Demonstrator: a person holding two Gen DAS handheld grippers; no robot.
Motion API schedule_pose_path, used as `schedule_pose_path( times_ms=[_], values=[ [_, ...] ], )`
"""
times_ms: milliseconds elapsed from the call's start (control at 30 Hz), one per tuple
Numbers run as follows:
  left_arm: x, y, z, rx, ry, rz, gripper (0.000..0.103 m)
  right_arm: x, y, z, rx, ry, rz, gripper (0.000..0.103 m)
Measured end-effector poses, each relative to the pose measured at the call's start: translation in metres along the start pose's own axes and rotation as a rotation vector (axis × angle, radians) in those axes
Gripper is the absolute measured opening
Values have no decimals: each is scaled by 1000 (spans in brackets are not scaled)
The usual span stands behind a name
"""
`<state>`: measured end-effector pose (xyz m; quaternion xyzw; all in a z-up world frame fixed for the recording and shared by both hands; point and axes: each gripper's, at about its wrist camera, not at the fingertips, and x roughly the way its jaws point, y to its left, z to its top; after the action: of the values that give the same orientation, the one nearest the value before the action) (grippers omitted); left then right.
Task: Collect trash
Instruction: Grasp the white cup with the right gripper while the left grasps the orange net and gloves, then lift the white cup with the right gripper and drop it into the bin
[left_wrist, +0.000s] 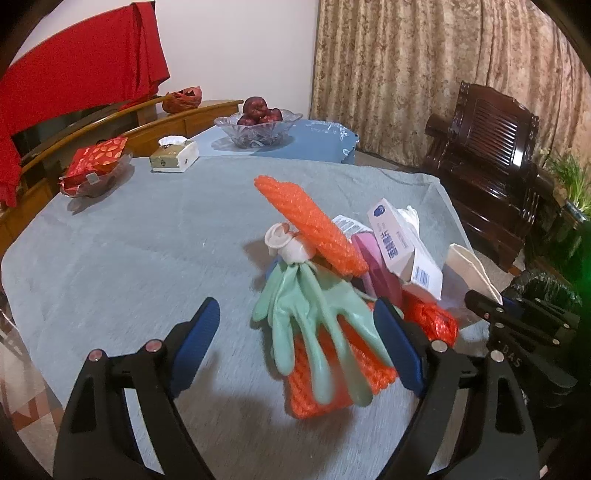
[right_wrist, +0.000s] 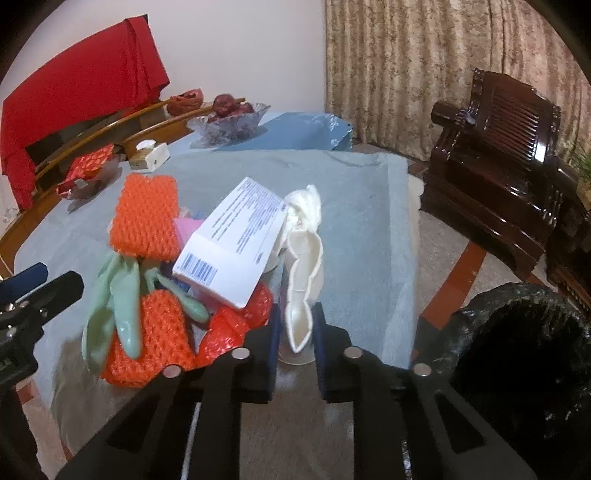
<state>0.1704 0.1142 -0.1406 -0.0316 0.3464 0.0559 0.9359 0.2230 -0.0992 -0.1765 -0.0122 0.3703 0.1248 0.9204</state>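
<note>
Our right tongs (right_wrist: 295, 332) pinch a crumpled white cup (right_wrist: 301, 288), its base hidden; our left tongs (left_wrist: 299, 347) gape wide around the green glove (left_wrist: 314, 314) on the desk (left_wrist: 129, 240).

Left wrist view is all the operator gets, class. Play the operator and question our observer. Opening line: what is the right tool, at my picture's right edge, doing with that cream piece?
Observer: The right tool is shut on the flattened cream paper cup, which stands upright between its pads.
Operator: I see only a sliver of the bin. Is its mouth open?
Observer: Yes. The black-bag-lined bin gapes open to that tool's right, past the edge of the grey tablecloth. Its inside is too dark to read.
</note>
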Motion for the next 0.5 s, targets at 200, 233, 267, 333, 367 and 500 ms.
schedule_pose_path(
  times_ms=[200, 233, 267, 333, 367, 500],
  values=[
    [9, -12, 14, -2, -11, -41, 68, -11, -9, 17, 12, -57, -26, 15],
    [12, -14, 17, -3, -14, -48, 67, -11, -10, 19, 7, -61, -29, 15],
    [14, -16, 20, -1, -17, -48, 67, -11, -10, 22, 2, -66, -35, 15],
    [21, -22, 25, 10, -20, -39, 64, -9, -12, 25, 5, -69, -38, 15],
    [26, -25, 28, 17, -16, -34, 62, -8, -13, 25, 6, -68, -38, 15],
    [47, -29, 31, 24, 37, -43, 46, -3, -17, 25, 15, -64, -38, 15]
  ],
)
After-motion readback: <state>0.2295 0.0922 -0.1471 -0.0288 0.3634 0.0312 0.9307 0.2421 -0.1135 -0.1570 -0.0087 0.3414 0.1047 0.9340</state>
